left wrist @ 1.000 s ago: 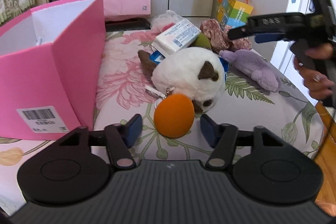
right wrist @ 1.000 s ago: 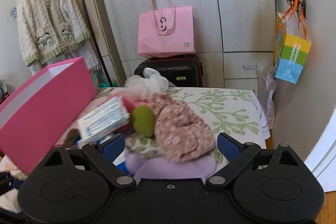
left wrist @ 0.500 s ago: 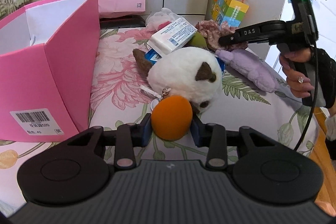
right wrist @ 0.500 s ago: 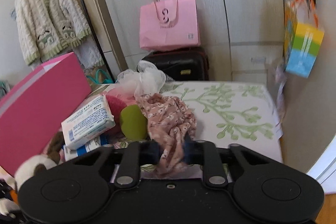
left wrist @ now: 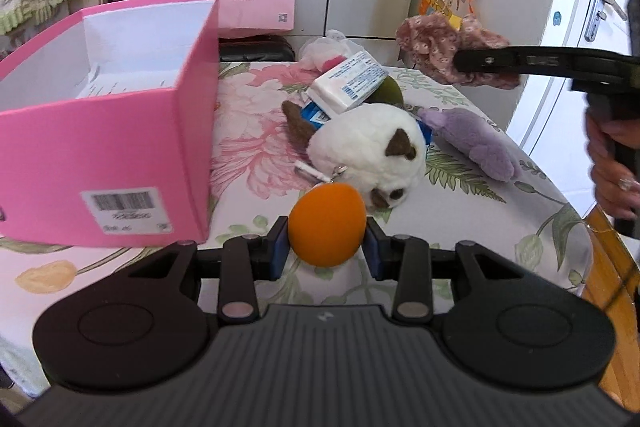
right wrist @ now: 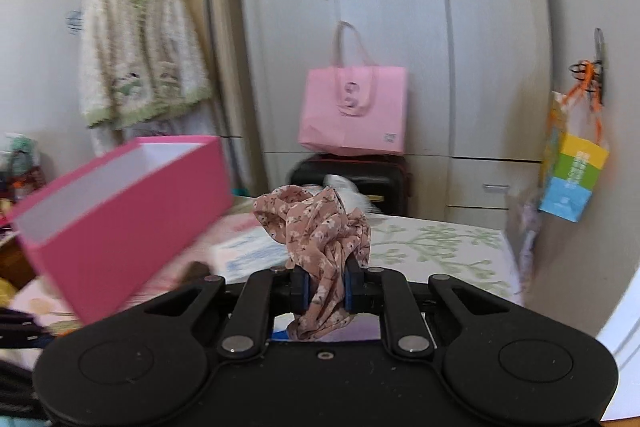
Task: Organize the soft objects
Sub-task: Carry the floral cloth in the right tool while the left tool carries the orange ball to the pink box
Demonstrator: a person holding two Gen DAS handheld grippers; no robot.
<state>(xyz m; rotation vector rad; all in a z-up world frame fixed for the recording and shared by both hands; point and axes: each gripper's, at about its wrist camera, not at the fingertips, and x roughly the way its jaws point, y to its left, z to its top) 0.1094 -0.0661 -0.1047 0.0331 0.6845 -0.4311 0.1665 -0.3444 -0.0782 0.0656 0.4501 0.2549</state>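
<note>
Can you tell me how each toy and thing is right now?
Left tool: shut on orange ball.
Right tool: shut on flowery cloth, lifted.
Pink box: open.
White plush: lying on table.
Purple plush: lying on table.

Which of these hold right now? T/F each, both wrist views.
1. The left gripper is shut on the orange ball. True.
2. The right gripper is open. False: its jaws clamp the pink floral cloth.
3. The floral cloth hangs clear of the table. True.
4. The pink box has its lid on. False: its top is open.
5. The purple plush sits inside the box. False: it lies on the tablecloth.
</note>
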